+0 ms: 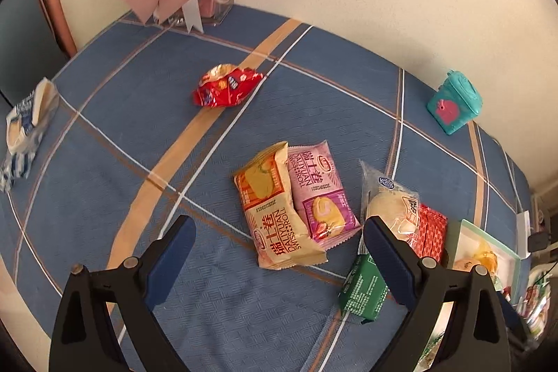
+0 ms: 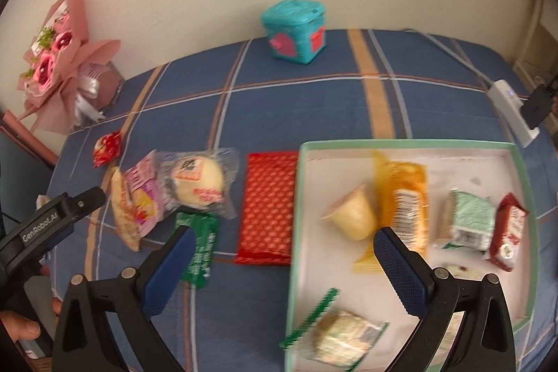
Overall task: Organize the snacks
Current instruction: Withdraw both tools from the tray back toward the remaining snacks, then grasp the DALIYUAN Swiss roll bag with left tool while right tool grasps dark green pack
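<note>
Both grippers are held with fingers spread and empty. The left gripper point(image 1: 279, 253) is poised over the yellow Swiss roll pack point(image 1: 275, 208), which lies on the blue plaid cloth point(image 1: 104, 162) touching the pink pack point(image 1: 322, 194). The right gripper point(image 2: 284, 262) hovers at the near left edge of the green-rimmed tray point(image 2: 411, 143), already part filled. The yellow pack is best pinched across its narrow width, clear of the pink one, then lifted right into the tray.
</note>
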